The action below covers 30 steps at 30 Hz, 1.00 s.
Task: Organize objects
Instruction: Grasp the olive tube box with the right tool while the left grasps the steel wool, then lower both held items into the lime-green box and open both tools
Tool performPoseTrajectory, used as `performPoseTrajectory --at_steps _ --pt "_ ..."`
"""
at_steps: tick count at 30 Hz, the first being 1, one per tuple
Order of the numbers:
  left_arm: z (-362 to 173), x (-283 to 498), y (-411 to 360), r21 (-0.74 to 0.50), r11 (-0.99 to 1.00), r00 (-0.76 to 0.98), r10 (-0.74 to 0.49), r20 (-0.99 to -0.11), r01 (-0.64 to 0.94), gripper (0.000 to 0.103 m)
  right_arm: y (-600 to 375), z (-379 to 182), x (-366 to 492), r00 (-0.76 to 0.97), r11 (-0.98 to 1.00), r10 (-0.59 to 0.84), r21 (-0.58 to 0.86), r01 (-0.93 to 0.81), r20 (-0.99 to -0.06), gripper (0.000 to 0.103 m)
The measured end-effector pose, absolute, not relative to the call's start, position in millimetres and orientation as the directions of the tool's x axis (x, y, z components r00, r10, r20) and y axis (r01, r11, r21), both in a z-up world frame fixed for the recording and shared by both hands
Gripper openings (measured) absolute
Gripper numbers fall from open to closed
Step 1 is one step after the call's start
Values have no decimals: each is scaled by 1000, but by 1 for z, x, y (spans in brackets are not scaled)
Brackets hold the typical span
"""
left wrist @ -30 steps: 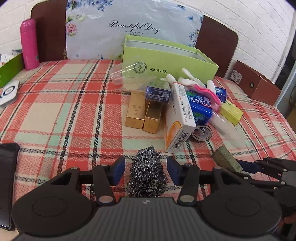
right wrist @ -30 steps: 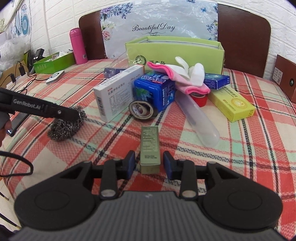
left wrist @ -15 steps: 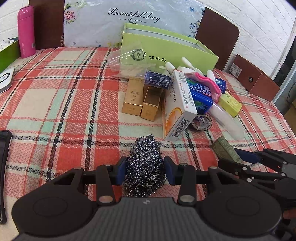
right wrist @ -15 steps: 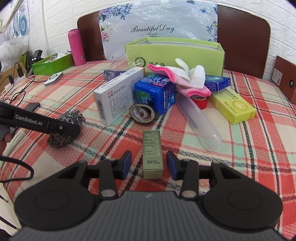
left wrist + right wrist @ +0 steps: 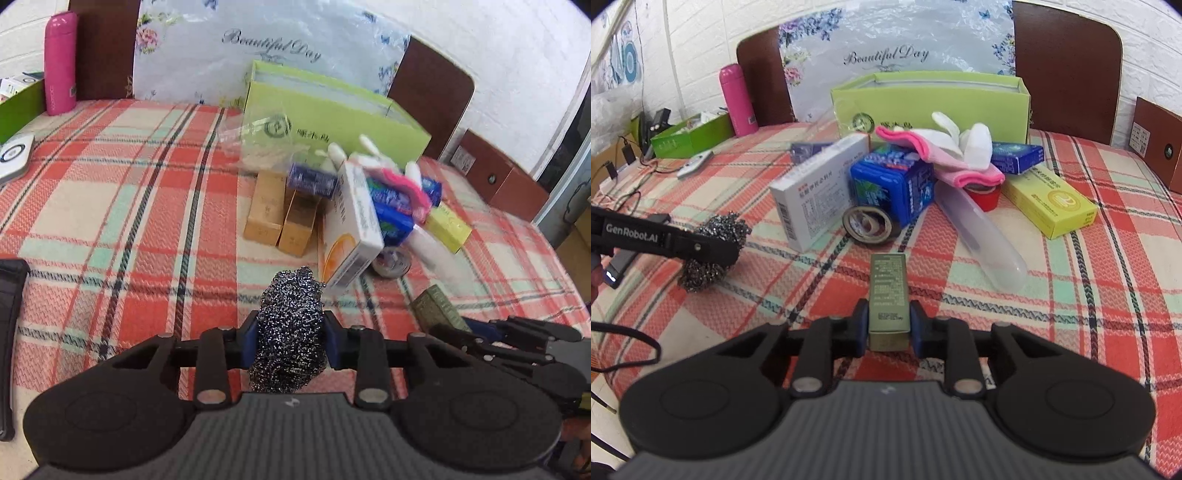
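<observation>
A steel wool scourer point(image 5: 291, 291) sits low on the plaid tablecloth point(image 5: 110, 206). My left gripper point(image 5: 291, 334) has its blue pads pressed on both sides of it, and the jaws are still closing. From the right wrist view the same scourer point(image 5: 716, 229) shows at the left inside the left gripper point(image 5: 720, 251). A slim olive-green box point(image 5: 888, 280) lies lengthwise on the cloth. My right gripper point(image 5: 888, 326) clamps its near end, jaws still closing. The open light-green box point(image 5: 931, 99) stands at the back.
Before the green box lies a pile: white medicine box point(image 5: 820, 192), blue tin point(image 5: 894, 184), tape roll point(image 5: 868, 223), pink-and-white gloves point(image 5: 945, 147), yellow box point(image 5: 1049, 199), clear tube point(image 5: 982, 236), two gold boxes point(image 5: 280, 214). A pink bottle point(image 5: 59, 62) stands far left.
Both grippers have closed in: the left pads now squeeze the scourer, the right pads now grip the olive box. The left view has shifted a little; the right hand kept still.
</observation>
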<state>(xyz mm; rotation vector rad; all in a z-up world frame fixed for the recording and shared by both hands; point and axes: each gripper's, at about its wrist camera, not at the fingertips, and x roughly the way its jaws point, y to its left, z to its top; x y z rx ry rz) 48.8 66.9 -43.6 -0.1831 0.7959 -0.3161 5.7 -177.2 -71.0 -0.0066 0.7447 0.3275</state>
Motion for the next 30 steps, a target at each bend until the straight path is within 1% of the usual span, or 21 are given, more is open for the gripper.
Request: performPoseTrajectory --at_steps 4,10,13,15,17,20,23,26,30 --pt "-7 50 70 -286 925 707 -377 -599 251 36 -184 -44 8 721 942 322 131 -309 -613 22" --pt "52 71 51 -267 895 756 -445 -479 358 36 -194 9 35 796 938 333 93 -333 -505 22" --pt "74 90 37 -251 883 775 -468 -424 396 36 -198 31 58 811 934 339 69 -350 -476 22" --pt "85 109 26 -249 881 781 -472 -409 402 36 -200 43 77 824 937 327 47 -345 -462 22" --pt "91 132 17 -261 880 778 -474 -414 397 36 -202 50 101 841 946 292 6 -325 -455 22" --pt "92 173 6 -238 908 796 -418 -438 346 36 -207 54 139 849 956 259 -4 -294 -461 22" --pt "84 219 2 -249 924 789 -378 -484 290 36 -211 50 180 843 965 234 11 -261 -485 22" --pt "75 259 -2 -273 926 765 -372 -526 263 36 -213 39 219 837 974 197 1 -228 -511 22" --pt "63 305 -15 -284 925 739 -375 -560 254 36 -214 19 265 808 978 189 31 -207 -558 22"
